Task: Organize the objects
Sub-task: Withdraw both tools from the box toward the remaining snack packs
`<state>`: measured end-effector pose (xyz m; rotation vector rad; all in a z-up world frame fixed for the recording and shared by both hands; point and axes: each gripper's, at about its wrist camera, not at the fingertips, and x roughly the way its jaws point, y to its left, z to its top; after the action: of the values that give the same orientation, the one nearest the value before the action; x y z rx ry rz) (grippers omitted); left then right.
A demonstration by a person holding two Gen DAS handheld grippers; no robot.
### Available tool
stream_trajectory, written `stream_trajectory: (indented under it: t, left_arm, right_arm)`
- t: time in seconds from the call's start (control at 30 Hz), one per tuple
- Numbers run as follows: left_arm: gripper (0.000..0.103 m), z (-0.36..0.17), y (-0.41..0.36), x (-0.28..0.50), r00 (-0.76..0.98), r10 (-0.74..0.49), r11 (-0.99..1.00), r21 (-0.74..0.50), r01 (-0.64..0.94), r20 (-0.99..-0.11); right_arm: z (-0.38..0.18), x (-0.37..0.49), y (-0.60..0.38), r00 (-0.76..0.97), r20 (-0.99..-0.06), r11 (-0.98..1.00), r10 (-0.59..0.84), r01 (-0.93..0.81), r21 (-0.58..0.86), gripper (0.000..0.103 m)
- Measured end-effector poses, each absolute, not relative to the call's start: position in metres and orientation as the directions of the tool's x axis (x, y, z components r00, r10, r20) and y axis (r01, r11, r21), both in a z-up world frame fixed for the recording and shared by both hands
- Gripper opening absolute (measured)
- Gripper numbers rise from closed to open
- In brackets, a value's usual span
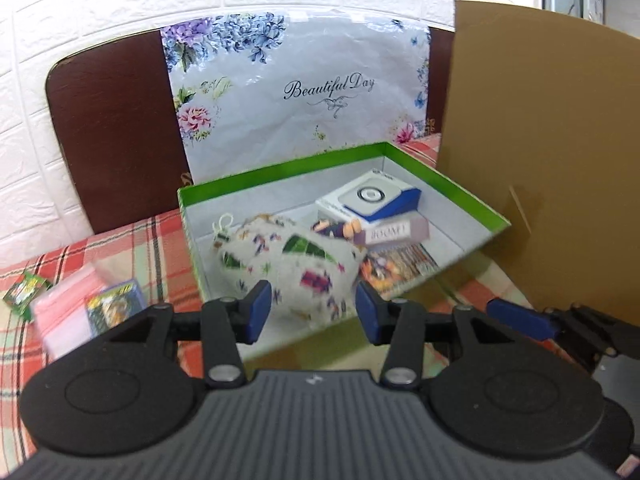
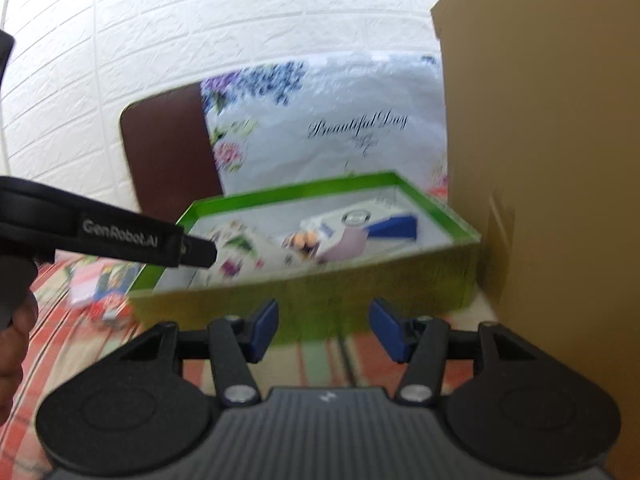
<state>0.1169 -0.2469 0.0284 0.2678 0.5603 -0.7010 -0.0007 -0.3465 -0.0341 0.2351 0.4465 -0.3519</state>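
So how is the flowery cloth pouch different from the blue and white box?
The cloth pouch is soft and lumpy; the blue and white box is stiff with straight edges. The pouch is grey with small colourful patterns; the box is white and blue with a ring mark. The pouch looks bigger and lies nearer. Both sit inside the green tray.

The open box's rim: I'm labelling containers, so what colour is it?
Bright green, over a pale grey-white inside; the box shows sharpest in the left wrist view.

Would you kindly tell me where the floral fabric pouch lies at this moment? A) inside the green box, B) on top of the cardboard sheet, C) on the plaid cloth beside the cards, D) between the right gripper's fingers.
A: the floral fabric pouch rests within the walls of the green box, beside a small blue-and-white box.
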Motion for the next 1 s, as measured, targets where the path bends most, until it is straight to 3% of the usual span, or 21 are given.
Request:
stream_trajectory:
  t: [0.57, 1.0]
  left_arm:
    - [0.050, -0.023, -0.139, 0.087, 0.619, -0.397, 0.822, 0.037, 0.568, -0.677]
    - [0.050, -0.015, -0.035, 0.058, 0.710, -0.326, 0.917, -0.025, 0.399, -0.625]
  right_arm:
    - [-0.064, -0.020, -0.240, 0.731, -0.682, 0.967, 0.018, 0.161, 0.198, 0.054]
    - [-0.051, -0.043, -0.171, 0.741, -0.671, 0.994, 0.040, 0.038, 0.102, 0.054]
